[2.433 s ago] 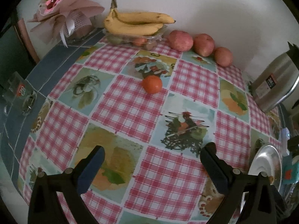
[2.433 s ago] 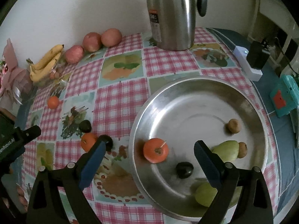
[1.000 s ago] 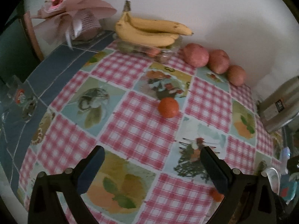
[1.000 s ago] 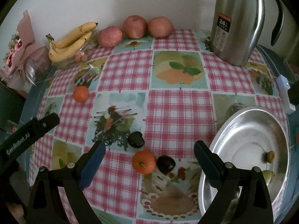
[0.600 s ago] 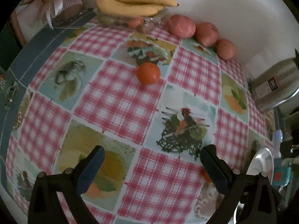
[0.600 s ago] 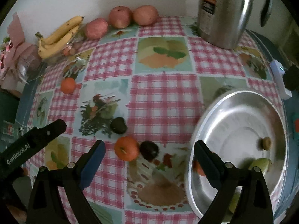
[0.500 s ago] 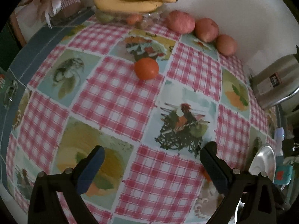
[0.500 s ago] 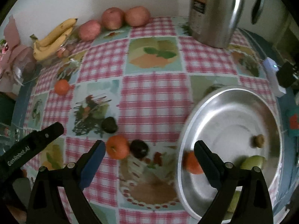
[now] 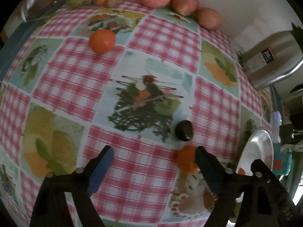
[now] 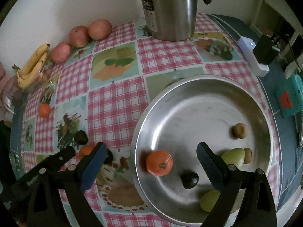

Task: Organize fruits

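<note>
Checked pink cloth [image 9: 79,79] with fruit pictures covers the table under both my hands. Nearest my left gripper [image 9: 153,162], its jaws have just been narrowing but nothing sits between them; an orange fruit [image 9: 186,160] lies just inside the right finger, with a dark fruit [image 9: 184,130] just beyond it. My right gripper [image 10: 149,160] hangs spread wide over the steel bowl [image 10: 189,102], gripping nothing. Between its fingers, in the bowl, rest an orange persimmon [image 10: 159,162] and a dark plum [image 10: 190,179]; two green pears and two small brown fruits lie to the right. Farther off sits another orange [image 9: 102,40]. By the wall stand three apples [image 10: 78,36], bananas [image 10: 32,66] and a steel flask [image 10: 168,9].
</note>
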The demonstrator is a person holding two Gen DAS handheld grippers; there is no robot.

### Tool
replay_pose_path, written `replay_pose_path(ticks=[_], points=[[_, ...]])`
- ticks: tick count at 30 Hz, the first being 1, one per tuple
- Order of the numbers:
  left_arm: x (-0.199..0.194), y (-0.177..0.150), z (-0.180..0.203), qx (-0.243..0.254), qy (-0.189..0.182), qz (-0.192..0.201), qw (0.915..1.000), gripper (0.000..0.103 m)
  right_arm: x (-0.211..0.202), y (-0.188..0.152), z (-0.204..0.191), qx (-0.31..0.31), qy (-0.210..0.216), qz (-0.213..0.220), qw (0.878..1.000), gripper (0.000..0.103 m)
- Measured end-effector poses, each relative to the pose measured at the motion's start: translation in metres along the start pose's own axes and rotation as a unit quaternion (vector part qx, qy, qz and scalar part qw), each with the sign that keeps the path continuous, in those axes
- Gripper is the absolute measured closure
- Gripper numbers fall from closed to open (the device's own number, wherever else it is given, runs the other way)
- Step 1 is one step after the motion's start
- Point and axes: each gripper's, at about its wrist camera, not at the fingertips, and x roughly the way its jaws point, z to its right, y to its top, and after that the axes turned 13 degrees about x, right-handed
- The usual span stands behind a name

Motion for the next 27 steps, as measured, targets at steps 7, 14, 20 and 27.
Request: replay_pose_path(ticks=[7, 14, 20, 27], points=[[0.005, 0.004, 0.024, 0.022, -0.025, 0.001, 0.9994, 0.031, -0.004, 0.001, 0.002, 0.008, 0.017, -0.001, 1.000, 0.007], [0.010, 0.003, 0.039, 0.025, -0.052, -0.001, 0.9983, 0.052, -0.004, 0.001, 0.003, 0.009, 0.020, -0.002, 1.000, 0.007], [0.016, 0.004, 0.035, 0.010, -0.066, -0.003, 0.9978, 0.064, -0.005, 0.001, 0.005, 0.010, 0.023, -0.003, 1.000, 0.007], [0.013, 0.000, 0.033, 0.010, -0.067, -0.004, 0.9977, 0.065, -0.004, 0.000, 0.004, 0.007, 0.020, -0.005, 1.000, 0.007]])
